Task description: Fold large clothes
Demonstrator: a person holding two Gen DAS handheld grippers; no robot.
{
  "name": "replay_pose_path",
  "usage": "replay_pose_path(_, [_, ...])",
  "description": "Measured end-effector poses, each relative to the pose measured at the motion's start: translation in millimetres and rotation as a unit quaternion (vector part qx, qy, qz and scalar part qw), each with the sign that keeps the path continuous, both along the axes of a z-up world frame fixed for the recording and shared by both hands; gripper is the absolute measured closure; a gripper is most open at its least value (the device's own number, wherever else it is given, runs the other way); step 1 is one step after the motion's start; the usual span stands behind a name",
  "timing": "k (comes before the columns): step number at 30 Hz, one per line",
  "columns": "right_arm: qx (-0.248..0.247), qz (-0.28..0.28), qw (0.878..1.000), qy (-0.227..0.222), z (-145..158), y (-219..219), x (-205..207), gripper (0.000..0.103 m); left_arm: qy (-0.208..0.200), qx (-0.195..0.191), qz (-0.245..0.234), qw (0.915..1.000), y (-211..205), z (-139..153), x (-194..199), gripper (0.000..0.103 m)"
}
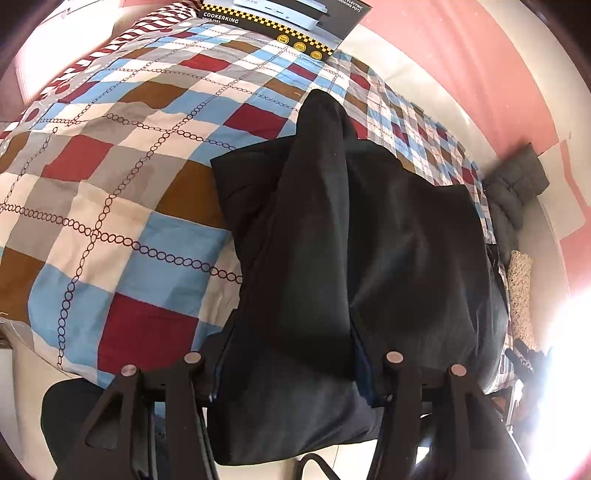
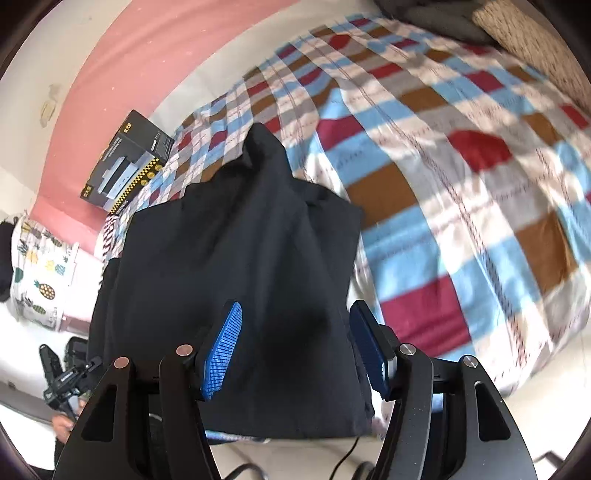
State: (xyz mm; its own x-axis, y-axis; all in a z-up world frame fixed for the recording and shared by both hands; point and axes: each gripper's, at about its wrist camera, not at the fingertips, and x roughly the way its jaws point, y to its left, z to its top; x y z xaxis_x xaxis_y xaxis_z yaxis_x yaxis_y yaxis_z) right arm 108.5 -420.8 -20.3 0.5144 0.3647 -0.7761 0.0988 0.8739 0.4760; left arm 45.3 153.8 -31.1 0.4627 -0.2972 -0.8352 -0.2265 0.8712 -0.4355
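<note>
While the black garment (image 1: pixel 354 236) already lies gathered into a rough rectangle near the foot edge of the bed (image 1: pixel 110 192), the fold looks only partly done, as I judge it: one narrow flap runs up the middle to a point and the near hem droops over the edge, so squaring and at least one more fold seem left. Left tongs (image 1: pixel 291 373) have cloth lying between their fingers; whether they pinch it I cannot tell, since the pads are hidden. Right tongs (image 2: pixel 295 350) stand with blue pads (image 2: pixel 223 350) spread wide, straddling the fabric without clamping it.

Counting left to right: one boxed cooker carton (image 1: pixel 288 26) at the far side, one black garment, one grey cushion (image 1: pixel 513 181), one speckled pillow (image 1: pixel 521 291). Two tongs in all.
</note>
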Motion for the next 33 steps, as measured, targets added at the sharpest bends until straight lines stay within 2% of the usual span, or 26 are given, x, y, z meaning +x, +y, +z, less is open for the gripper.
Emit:
replay_pose_path(3, [-0.001, 0.005, 1.000, -0.008, 1, 5, 17, 0.041, 0.009, -0.005, 0.008, 0.9999, 6, -2, 0, 0.044])
replay_pose_path(7, [-0.008, 0.007, 1.000, -0.018, 2, 10, 43, 0.041, 0.017, 0.026, 0.020, 0.9993, 16, 2, -7, 0.040])
replay_pose_path(11, [-0.013, 0.015, 1.000, -0.018, -3, 13, 72, 0.041, -0.007, 0.042, 0.021, 0.9989, 27, 15, 6, 0.040])
replay_pose_path(14, [-0.018, 0.025, 0.999, -0.014, -6, 18, 93, 0.041, -0.035, 0.047, 0.002, 0.9983, 26, 21, 38, 0.040])
replay_pose_path(18, [-0.031, 0.042, 0.999, -0.015, -7, 26, 123, 0.041, -0.051, 0.073, -0.032, 0.9955, 8, 21, 100, 0.040])
replay_pose_path(22, [-0.041, 0.055, 0.998, -0.011, -9, 32, 151, 0.041, -0.041, 0.077, -0.032, 0.9957, -2, 10, 153, 0.040])
replay_pose_path(25, [-0.037, 0.064, 0.997, -0.004, -14, 34, 171, 0.042, -0.033, 0.104, -0.040, 0.9932, -10, -1, 181, 0.041])
replay_pose_path(26, [-0.031, 0.068, 0.997, -0.001, -16, 35, 175, 0.047, -0.031, 0.110, -0.042, 0.9925, -13, -4, 187, 0.045])
replay_pose_path(27, [-0.032, 0.068, 0.997, 0.001, -18, 36, 180, 0.073, -0.030, 0.116, -0.041, 0.9920, -14, -7, 191, 0.050])
replay_pose_path(28, [-0.044, 0.069, 0.997, 0.006, -20, 39, 184, 0.079, -0.031, 0.118, -0.037, 0.9918, -13, -7, 192, 0.061])
replay_pose_path(29, [-0.046, 0.069, 0.997, 0.005, -19, 39, 186, 0.083, -0.037, 0.119, -0.031, 0.9917, -12, -6, 193, 0.073])
replay_pose_path(30, [-0.049, 0.065, 0.997, -0.011, -13, 39, 184, 0.086, -0.052, 0.121, -0.019, 0.9911, -10, 1, 191, 0.076])
replay_pose_path(32, [-0.053, 0.051, 0.995, -0.060, 6, 32, 179, 0.086, -0.106, 0.118, -0.002, 0.9873, -4, 17, 186, 0.078])
replay_pose_path(33, [-0.044, 0.044, 0.996, -0.063, 6, 27, 181, 0.087, -0.131, 0.112, -0.003, 0.9850, -1, 19, 186, 0.078])
